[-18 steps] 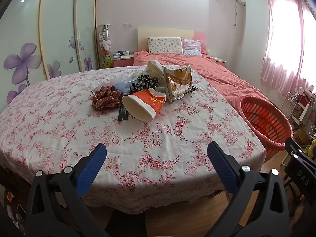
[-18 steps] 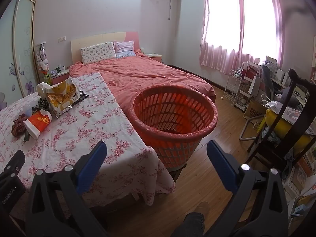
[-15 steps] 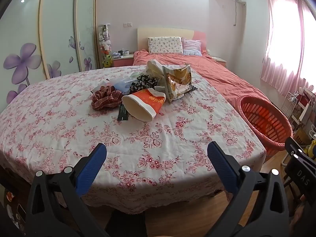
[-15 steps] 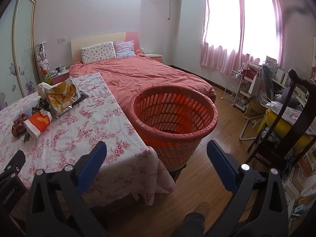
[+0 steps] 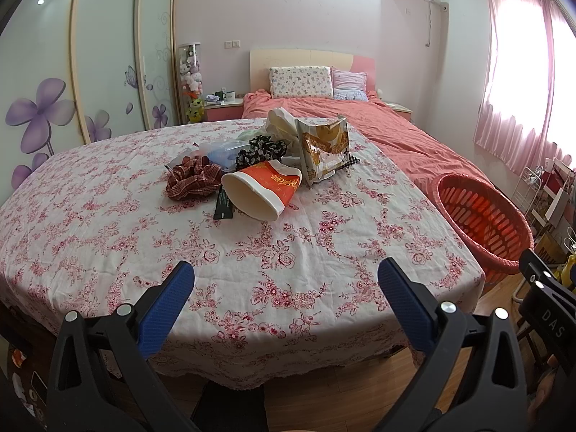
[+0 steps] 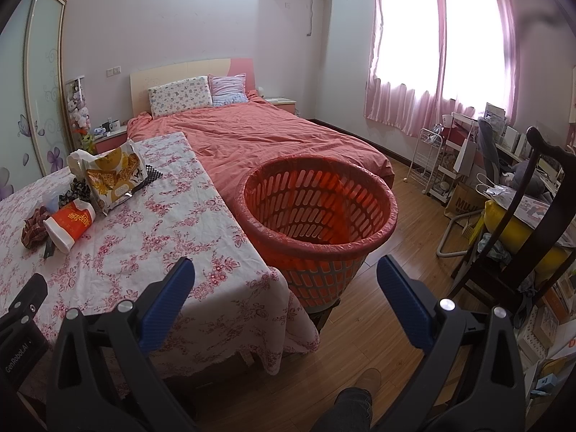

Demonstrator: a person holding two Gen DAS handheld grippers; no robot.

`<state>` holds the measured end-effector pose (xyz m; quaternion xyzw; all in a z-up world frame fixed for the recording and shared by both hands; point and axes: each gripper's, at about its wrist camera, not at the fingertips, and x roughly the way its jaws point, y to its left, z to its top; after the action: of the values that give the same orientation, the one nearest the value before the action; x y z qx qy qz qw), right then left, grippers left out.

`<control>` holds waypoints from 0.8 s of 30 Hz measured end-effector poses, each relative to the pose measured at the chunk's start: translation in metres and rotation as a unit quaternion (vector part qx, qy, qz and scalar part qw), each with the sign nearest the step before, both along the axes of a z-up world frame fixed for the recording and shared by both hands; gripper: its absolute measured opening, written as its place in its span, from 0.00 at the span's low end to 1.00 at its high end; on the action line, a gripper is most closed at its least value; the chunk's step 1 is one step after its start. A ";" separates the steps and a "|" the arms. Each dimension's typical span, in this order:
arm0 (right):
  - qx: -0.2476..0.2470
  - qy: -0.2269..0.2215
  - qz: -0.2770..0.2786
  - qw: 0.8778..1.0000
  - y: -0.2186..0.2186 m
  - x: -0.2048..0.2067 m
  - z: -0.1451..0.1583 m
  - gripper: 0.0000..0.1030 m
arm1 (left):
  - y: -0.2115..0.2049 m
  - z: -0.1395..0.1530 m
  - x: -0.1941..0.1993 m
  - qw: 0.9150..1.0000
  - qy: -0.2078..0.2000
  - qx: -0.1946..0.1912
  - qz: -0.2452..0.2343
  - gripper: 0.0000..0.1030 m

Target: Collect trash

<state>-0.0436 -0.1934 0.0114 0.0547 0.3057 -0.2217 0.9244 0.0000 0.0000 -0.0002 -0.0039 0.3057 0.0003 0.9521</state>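
Observation:
A heap of trash lies on the floral tablecloth [image 5: 252, 259]: an orange paper cup [image 5: 261, 190] on its side, a gold snack bag [image 5: 324, 147], a checked red cloth [image 5: 192, 181], a dark wrapper [image 5: 223, 205] and a black patterned scrunchie [image 5: 262, 149]. My left gripper [image 5: 286, 298] hangs open over the table's near edge, well short of the heap. My right gripper [image 6: 286, 297] is open too, held in front of the red laundry basket [image 6: 320, 216] beside the table. The cup [image 6: 70, 223] and snack bag [image 6: 111, 176] show at far left in the right wrist view.
A bed with a coral cover [image 6: 259, 136] stands behind the table and basket. A dark wooden chair [image 6: 525, 237] with a yellow cushion, a white cart [image 6: 430, 154] and shelves crowd the right. Wardrobe doors [image 5: 90, 72] line the left. A person's shoe [image 6: 367, 378] is on the wood floor.

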 end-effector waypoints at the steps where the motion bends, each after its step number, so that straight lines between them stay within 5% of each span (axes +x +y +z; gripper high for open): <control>1: 0.000 0.000 0.000 1.000 0.000 0.000 0.000 0.96 | 0.000 0.000 0.000 1.000 0.000 0.000 0.000 0.98; 24: 0.000 0.000 0.000 1.000 0.000 -0.001 0.000 0.96 | 0.000 0.000 0.000 1.000 0.001 -0.001 0.000 0.98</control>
<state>-0.0445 -0.1938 0.0114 0.0545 0.3059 -0.2218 0.9243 0.0001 0.0001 0.0000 -0.0045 0.3067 0.0003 0.9518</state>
